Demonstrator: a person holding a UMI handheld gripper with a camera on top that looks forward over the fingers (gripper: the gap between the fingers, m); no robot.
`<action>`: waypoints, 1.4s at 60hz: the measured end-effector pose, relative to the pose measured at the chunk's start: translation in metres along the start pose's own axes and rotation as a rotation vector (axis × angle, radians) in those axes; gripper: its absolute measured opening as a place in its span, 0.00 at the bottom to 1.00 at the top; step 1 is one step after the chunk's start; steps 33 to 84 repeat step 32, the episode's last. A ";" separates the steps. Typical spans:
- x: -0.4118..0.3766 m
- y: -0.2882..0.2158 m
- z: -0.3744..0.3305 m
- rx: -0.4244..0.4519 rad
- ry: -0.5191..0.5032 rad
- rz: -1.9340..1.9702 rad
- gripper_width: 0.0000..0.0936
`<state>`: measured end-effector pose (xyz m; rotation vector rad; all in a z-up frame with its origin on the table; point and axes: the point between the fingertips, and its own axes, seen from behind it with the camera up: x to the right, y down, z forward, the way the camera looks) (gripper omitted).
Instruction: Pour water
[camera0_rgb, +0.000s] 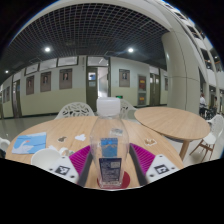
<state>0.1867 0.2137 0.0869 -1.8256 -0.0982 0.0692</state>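
Barely started tbh: water bottle (109, 148) upright on counter (170, 122), cap on, between open jaws, not gripped. No cup spotted, nothing poured.

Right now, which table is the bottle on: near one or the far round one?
The near table. The capped clear bottle stands on it between the gripper pads, gaps at both sides. The far round table stands beyond, off to the right.
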 end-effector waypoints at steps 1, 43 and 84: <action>-0.015 -0.001 0.005 -0.006 0.005 0.000 0.85; -0.109 0.030 -0.187 0.023 -0.206 0.011 0.91; -0.109 0.030 -0.187 0.023 -0.206 0.011 0.91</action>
